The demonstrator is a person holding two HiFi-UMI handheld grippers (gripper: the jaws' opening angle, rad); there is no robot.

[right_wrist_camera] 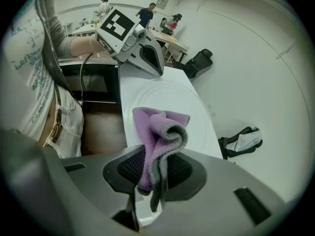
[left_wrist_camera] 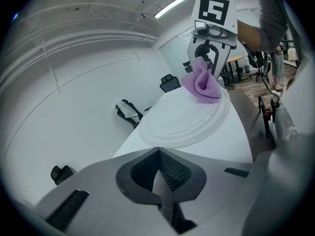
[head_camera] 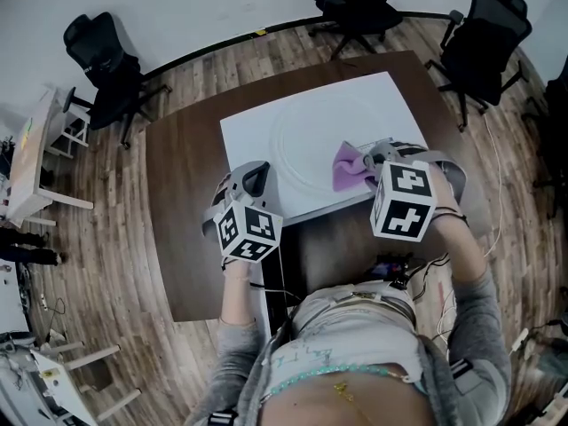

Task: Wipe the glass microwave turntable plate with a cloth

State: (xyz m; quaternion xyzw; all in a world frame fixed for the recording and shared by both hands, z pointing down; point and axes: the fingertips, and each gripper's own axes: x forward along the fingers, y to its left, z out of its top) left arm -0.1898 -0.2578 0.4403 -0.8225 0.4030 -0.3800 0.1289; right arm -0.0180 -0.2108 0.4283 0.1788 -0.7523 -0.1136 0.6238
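Observation:
The clear glass turntable plate (head_camera: 306, 140) lies flat on a white mat (head_camera: 244, 140); it also shows in the left gripper view (left_wrist_camera: 182, 122) and the right gripper view (right_wrist_camera: 170, 100). My right gripper (right_wrist_camera: 152, 181) is shut on a purple cloth (right_wrist_camera: 160, 132). It holds the cloth (head_camera: 350, 167) over the plate's near right rim (left_wrist_camera: 203, 85). My left gripper (head_camera: 256, 176) stays at the mat's near left edge, just short of the plate. Its jaws (left_wrist_camera: 160, 178) are shut with nothing between them.
The mat lies on a dark brown table (head_camera: 182, 202). Black office chairs (head_camera: 106, 65) stand around it, some at the far right (head_camera: 484, 34). A bag (right_wrist_camera: 241, 141) lies on the floor. Several people stand at desks far behind (right_wrist_camera: 145, 14).

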